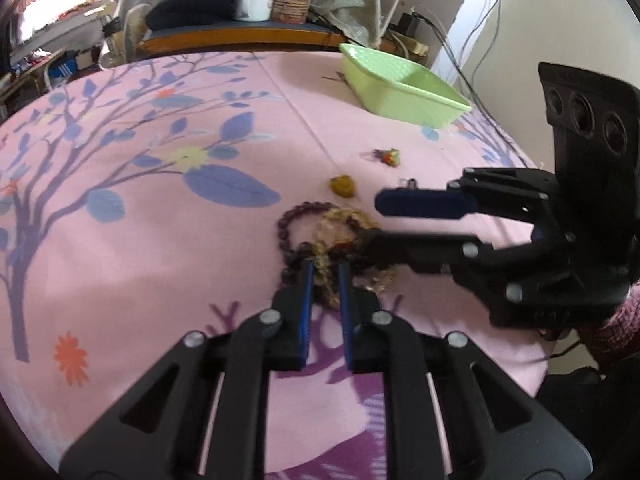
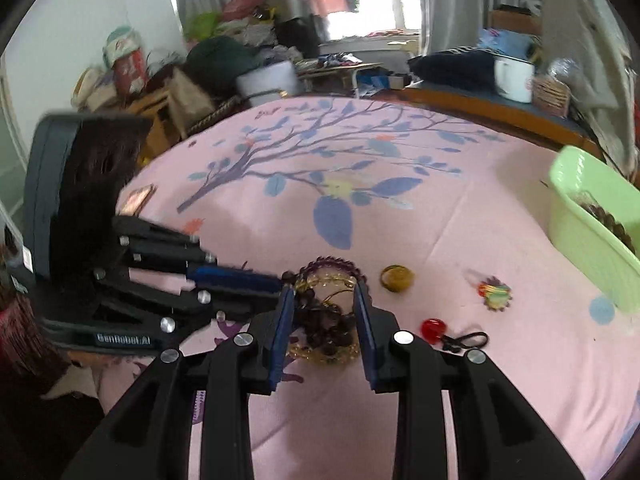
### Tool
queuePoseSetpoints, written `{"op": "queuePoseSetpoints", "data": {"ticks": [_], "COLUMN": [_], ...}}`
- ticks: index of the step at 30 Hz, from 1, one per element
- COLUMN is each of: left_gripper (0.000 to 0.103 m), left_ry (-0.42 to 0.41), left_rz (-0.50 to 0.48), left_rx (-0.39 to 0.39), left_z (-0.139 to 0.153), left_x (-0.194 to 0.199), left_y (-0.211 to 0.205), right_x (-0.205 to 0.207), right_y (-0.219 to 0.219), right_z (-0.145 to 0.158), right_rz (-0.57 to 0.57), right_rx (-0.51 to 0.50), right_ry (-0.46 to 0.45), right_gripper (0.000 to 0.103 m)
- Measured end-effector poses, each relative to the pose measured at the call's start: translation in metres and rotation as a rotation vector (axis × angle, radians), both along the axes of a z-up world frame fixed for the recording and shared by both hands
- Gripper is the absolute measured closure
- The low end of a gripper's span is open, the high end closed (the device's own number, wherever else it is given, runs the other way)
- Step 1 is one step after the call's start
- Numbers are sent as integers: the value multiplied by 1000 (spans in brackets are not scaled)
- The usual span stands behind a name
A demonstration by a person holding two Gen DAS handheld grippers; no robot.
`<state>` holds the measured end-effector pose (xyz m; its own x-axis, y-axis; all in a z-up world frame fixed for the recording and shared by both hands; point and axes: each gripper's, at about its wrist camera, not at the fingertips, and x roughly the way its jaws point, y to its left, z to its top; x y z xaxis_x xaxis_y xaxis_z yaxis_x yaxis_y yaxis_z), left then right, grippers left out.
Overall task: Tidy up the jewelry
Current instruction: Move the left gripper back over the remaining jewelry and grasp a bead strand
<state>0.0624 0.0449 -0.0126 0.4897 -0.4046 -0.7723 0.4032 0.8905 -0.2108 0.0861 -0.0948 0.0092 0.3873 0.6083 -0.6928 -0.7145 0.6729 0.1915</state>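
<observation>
A tangle of bead bracelets lies on the pink cloth: a purple one (image 1: 294, 216) (image 2: 332, 263), a pale yellow one (image 1: 344, 216) and darker beads (image 2: 324, 322). My left gripper (image 1: 325, 270) is down in the tangle, jaws narrow, pressing a strand of the yellow bracelet (image 1: 326, 280). My right gripper (image 2: 324, 294) is open and straddles the same heap; in the left wrist view it (image 1: 374, 222) comes in from the right. A green basket (image 1: 400, 84) (image 2: 580, 224) stands beyond, with dark beads (image 2: 608, 218) inside.
Loose on the cloth lie an amber ring (image 1: 342, 186) (image 2: 397, 278), a colourful brooch (image 1: 390, 157) (image 2: 495, 292) and a red bead on a black cord (image 2: 434, 328). A cluttered shelf with a white mug (image 1: 254, 0) lies behind the table. Cables hang by the wall at right.
</observation>
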Motion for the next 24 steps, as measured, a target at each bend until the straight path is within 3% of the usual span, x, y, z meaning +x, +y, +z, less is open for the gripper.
{"op": "queuePoseSetpoints", "data": {"ticks": [2, 4, 6, 8, 11, 15, 21, 24], "left_gripper": [91, 91, 91, 91, 91, 91, 91, 91], "left_ry": [-3, 26, 16, -11, -12, 5, 25, 53], "left_rz": [21, 30, -14, -46, -52, -31, -9, 9], "left_rx": [9, -20, -62, -53, -57, -71, -38, -62], "left_z": [0, -1, 5, 11, 15, 13, 5, 0], "left_x": [2, 3, -6, -15, -18, -11, 3, 12], "left_y": [6, 13, 16, 15, 14, 13, 3, 5], "right_x": [1, -7, -27, -43, -42, -18, -28, -25], "right_y": [5, 2, -2, -8, -23, -50, -35, -15], "right_z": [-11, -13, -11, -11, -10, -6, 1, -4], "right_rz": [9, 43, 175, 241, 187, 21, 87, 97], "right_rx": [-60, -56, -20, 2, 22, 87, 90, 48], "right_ry": [24, 60, 115, 137, 123, 127, 94, 81], "right_gripper": [103, 103, 103, 103, 103, 103, 103, 103]}}
